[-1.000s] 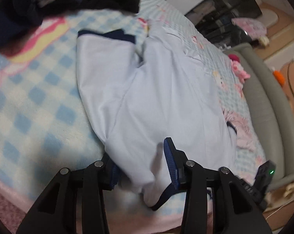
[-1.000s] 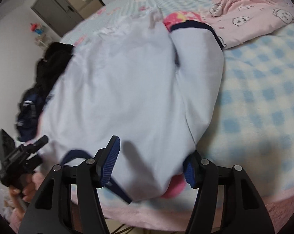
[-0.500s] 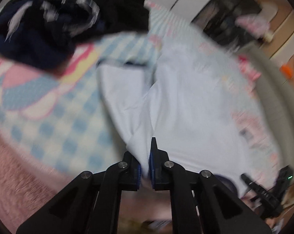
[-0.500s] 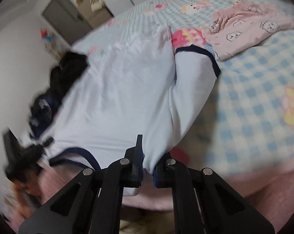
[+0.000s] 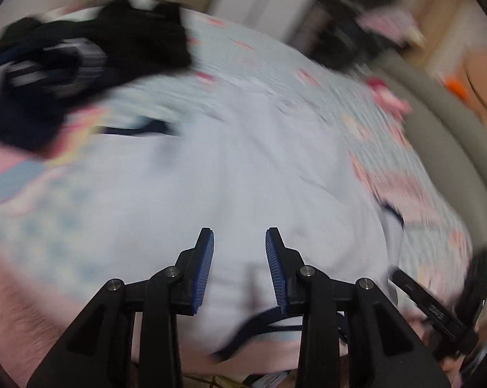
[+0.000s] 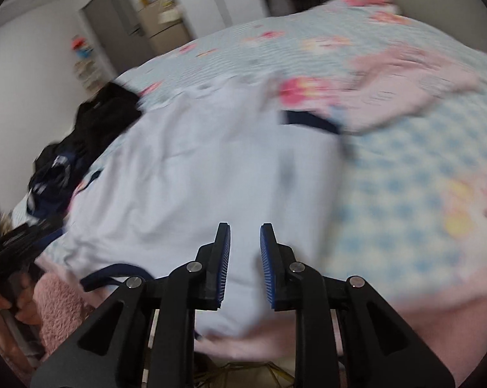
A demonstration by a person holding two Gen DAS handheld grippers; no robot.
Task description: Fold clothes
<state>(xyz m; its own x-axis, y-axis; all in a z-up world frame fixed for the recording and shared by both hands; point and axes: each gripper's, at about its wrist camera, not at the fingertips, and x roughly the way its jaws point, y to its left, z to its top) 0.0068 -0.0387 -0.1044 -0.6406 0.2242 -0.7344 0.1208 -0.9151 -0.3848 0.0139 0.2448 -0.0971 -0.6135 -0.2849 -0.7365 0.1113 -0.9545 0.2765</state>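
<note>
A pale blue shirt [image 5: 227, 168] with navy trim lies spread on the bed, and the right wrist view shows the same shirt [image 6: 195, 177]. Its navy sleeve cuff [image 5: 136, 129] lies at the far side, and its navy hem [image 5: 259, 323] curls at the near edge. My left gripper [image 5: 239, 232] hovers over the near part of the shirt; its jaws are opening and no cloth is pinched between them. My right gripper [image 6: 245, 226] hangs above the shirt's near right corner, jaws also opening, with nothing between them. Both views are blurred by motion.
A pile of dark clothes [image 5: 81, 55] lies at the far left of the bed. A pink printed garment [image 6: 405, 80] lies at the far right on the blue checked blanket [image 6: 405, 210]. A grey padded bed edge [image 5: 437, 129] runs along the right. A hand [image 6: 20, 304] grips the other gripper's handle.
Half a second ago both grippers were pinched on the shirt's near hem. Now both have let go, their jaws stand apart, and both have lifted away from the cloth.
</note>
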